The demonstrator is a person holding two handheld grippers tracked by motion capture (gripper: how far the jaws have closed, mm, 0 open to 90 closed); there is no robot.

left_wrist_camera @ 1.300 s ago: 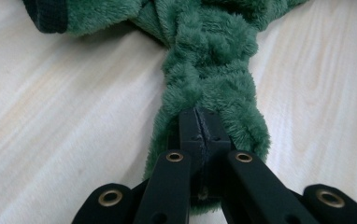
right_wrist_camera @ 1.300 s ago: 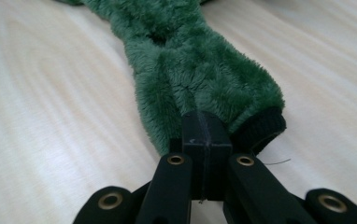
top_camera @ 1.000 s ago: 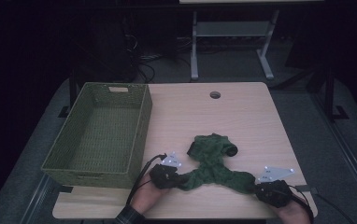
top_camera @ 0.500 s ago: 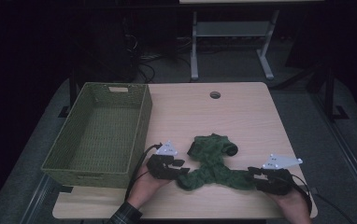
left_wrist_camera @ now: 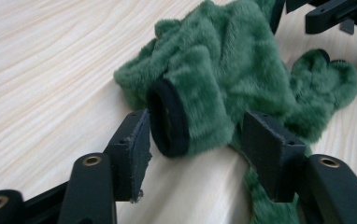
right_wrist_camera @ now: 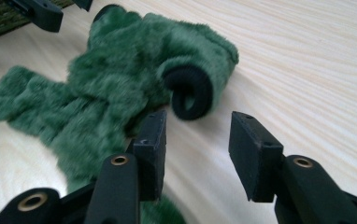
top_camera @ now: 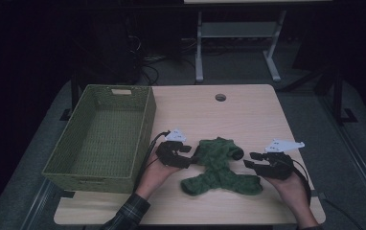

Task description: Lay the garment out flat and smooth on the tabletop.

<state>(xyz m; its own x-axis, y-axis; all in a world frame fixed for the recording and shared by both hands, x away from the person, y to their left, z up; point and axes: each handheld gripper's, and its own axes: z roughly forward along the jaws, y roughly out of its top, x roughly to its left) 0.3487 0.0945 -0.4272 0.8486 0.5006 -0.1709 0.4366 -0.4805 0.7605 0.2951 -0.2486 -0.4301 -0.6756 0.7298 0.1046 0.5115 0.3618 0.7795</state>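
A light wooden table (top_camera: 248, 115) is carrying the whole arrangement, its far edge pierced by a round cable hole (top_camera: 220, 97). Standing at the table's left side is a green woven basket (top_camera: 87, 165), open-topped, probably waiting as the destination for the garment. Lying near the front edge, between the two hands and apart from the basket, is a fuzzy green garment (top_camera: 218, 165), bunched and partly spread; its two dark-lined cuffs are pointing outward, one toward each hand, which suggests it has just been set down for arranging or folding. The left tool (top_camera: 189, 155) is sitting at the garment's left end with its jaws having just been opening; in the left gripper view one cuff (left_wrist_camera: 169, 116) is lying between the parted pads, brushing one pad but not being pinched. The right tool (top_camera: 252, 163) is resting just right of the garment, its jaws likewise having just been opening to a moderate gap; in the right gripper view the other cuff (right_wrist_camera: 191, 95) is lying just beyond the pads, with bare table between them.
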